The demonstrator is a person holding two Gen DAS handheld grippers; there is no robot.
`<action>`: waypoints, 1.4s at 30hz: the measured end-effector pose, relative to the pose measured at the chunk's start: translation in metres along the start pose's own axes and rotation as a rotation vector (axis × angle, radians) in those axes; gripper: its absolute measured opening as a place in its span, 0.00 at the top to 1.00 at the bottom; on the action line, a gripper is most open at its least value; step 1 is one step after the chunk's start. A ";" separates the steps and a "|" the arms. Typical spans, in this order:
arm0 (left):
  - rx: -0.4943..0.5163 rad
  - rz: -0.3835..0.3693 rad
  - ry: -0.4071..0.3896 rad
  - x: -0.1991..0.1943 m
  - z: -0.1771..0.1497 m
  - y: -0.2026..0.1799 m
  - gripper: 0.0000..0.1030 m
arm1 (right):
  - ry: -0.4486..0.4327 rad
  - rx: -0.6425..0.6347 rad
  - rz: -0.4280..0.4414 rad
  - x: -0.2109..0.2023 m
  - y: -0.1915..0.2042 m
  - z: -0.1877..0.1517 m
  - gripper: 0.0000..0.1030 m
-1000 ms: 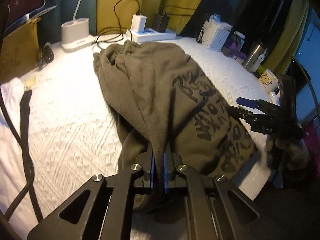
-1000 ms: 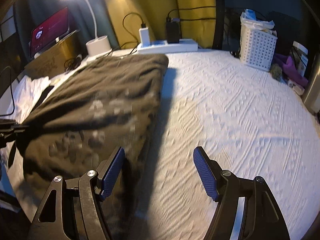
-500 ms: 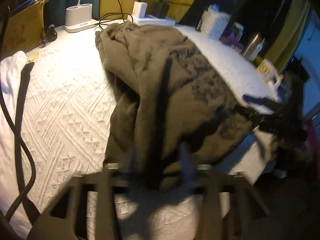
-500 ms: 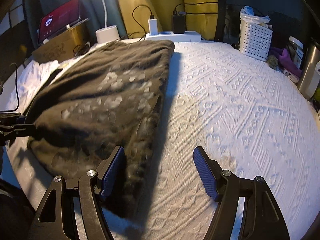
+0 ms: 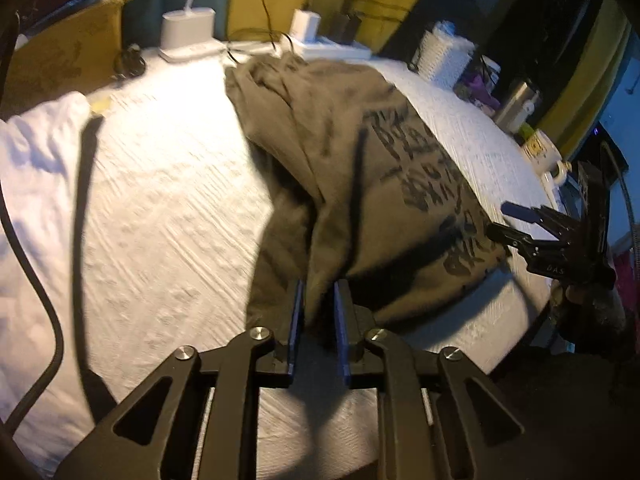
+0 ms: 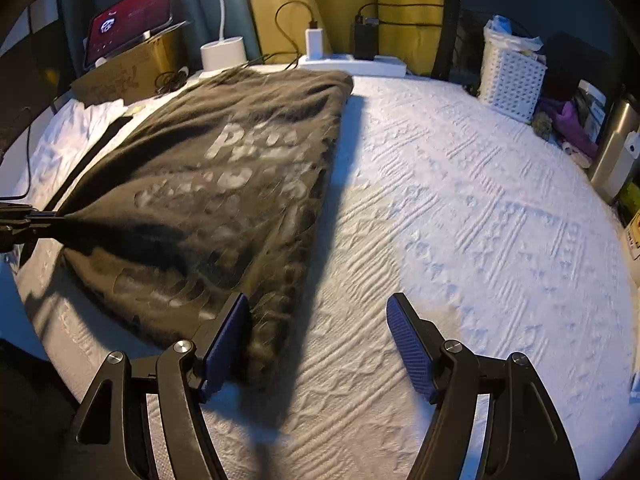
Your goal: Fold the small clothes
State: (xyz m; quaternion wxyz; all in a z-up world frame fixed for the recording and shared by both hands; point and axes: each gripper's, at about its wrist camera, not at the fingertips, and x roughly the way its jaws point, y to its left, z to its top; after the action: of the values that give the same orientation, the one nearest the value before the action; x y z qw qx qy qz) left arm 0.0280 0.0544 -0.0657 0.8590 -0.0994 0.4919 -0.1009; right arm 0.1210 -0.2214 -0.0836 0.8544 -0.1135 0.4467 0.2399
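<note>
Step in hand: a fold of the olive garment [image 5: 360, 184] looks just laid over; the letting-go stage, by my reading.
Garment place: it lies on the white bed cover [image 6: 460, 208], on the left half in the right wrist view, its near hem at the bed's front edge.
Left gripper [image 5: 318, 312]: jaws a little apart, a ridge of the cloth standing between the blue pads; whether they pinch it I cannot tell, since the view is blurred.
Right gripper [image 6: 316, 340]: jaws wide, holding nothing; the left pad sits at the garment's near corner, the right pad over bare cover.
Next move: probably free the left gripper from the ridge, then take the near hem with both grippers for a crosswise fold, keeping the edges aligned.
Materials: soft, thick, fleece-like fabric with dark printed lettering, limp and rumpled at the far end; the cover is white, quilted in raised geometric bands.
Shape: a long folded panel, straight along its right edge.
</note>
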 end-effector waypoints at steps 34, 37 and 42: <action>0.003 0.032 -0.115 0.081 0.149 0.014 0.54 | -0.055 0.022 0.095 0.067 -0.042 0.128 0.29; 0.026 0.031 -0.124 0.093 0.161 0.015 0.54 | -0.071 0.016 0.111 0.077 -0.045 0.146 0.29; 0.032 0.009 -0.149 0.109 0.177 0.022 0.54 | -0.081 0.042 0.149 0.097 -0.054 0.176 0.34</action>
State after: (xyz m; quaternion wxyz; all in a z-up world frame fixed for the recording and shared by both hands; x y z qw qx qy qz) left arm 0.2370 0.0591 -0.0740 0.8952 -0.0906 0.4255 -0.0971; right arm 0.3202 -0.1657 -0.0627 0.8538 -0.0520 0.4237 0.2979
